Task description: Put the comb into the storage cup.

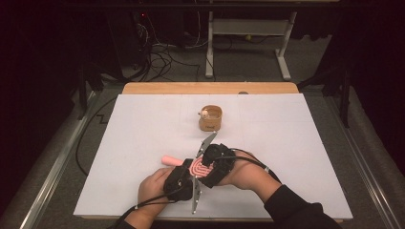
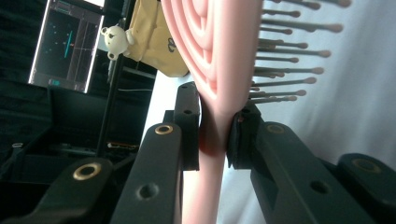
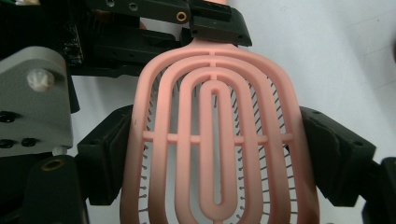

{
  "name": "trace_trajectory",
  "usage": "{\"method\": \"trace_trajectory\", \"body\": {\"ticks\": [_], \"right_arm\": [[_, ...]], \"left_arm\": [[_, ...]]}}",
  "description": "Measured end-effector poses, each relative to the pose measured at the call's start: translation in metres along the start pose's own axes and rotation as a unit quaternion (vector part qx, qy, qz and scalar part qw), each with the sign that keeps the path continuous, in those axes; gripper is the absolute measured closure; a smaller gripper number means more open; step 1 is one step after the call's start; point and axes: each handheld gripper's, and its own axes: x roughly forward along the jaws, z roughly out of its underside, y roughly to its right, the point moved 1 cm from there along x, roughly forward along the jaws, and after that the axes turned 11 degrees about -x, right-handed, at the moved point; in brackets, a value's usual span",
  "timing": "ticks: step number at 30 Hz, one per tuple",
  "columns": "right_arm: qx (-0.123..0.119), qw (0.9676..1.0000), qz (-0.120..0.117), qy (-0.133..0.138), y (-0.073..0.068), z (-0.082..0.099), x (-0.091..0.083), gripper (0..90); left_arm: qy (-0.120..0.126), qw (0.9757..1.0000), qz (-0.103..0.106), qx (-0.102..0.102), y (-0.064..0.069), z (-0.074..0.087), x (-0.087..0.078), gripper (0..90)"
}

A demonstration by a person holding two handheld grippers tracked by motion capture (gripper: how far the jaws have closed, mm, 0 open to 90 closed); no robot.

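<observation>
Both grippers are on one pink hairbrush [image 1: 198,168] near the worktop's front edge: left gripper [image 2: 215,135] pinches the neck, right gripper [image 3: 215,154] clamps the head's sides. Handle points left, so left hand's nearer it. One tan basket [image 1: 210,118] behind, probably holding one little bear.

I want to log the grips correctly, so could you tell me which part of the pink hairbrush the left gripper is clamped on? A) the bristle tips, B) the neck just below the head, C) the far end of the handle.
B: in the left gripper view, the left gripper presses its pads on the narrow neck of the pink hairbrush, just beneath the vented head.
</observation>
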Motion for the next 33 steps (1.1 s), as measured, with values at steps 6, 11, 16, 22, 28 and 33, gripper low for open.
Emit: {"method": "trace_trajectory", "body": {"ticks": [6, 11, 16, 22, 28, 33], "right_arm": [[0.005, 1.0000, -0.001, 0.005, 0.0006, -0.0005, -0.0026, 19.7], [0.005, 1.0000, -0.003, 0.001, 0.0009, 0.0000, -0.0037, 19.5], [0.000, 1.0000, -0.006, -0.001, 0.0018, 0.0021, -0.0036, 19.3], [-0.005, 1.0000, -0.006, -0.006, 0.0026, 0.0050, -0.0038, 18.0], [-0.005, 0.9999, -0.006, -0.009, 0.0034, 0.0066, -0.0027, 16.0], [-0.005, 0.9999, -0.004, -0.012, 0.0036, 0.0070, -0.0034, 14.8]], "left_arm": [[-0.002, 0.9999, -0.013, 0.009, -0.0010, -0.0020, -0.0014, 77.6], [0.001, 0.9999, -0.010, 0.011, -0.0001, -0.0025, -0.0017, 77.7], [0.010, 0.9999, -0.006, 0.010, 0.0012, -0.0025, -0.0018, 77.8], [0.008, 1.0000, 0.002, 0.005, -0.0004, -0.0019, -0.0014, 78.6], [0.010, 0.9999, 0.003, 0.007, -0.0002, -0.0018, -0.0009, 78.8], [0.011, 0.9999, 0.004, 0.007, -0.0003, -0.0018, -0.0009, 78.8]]}}
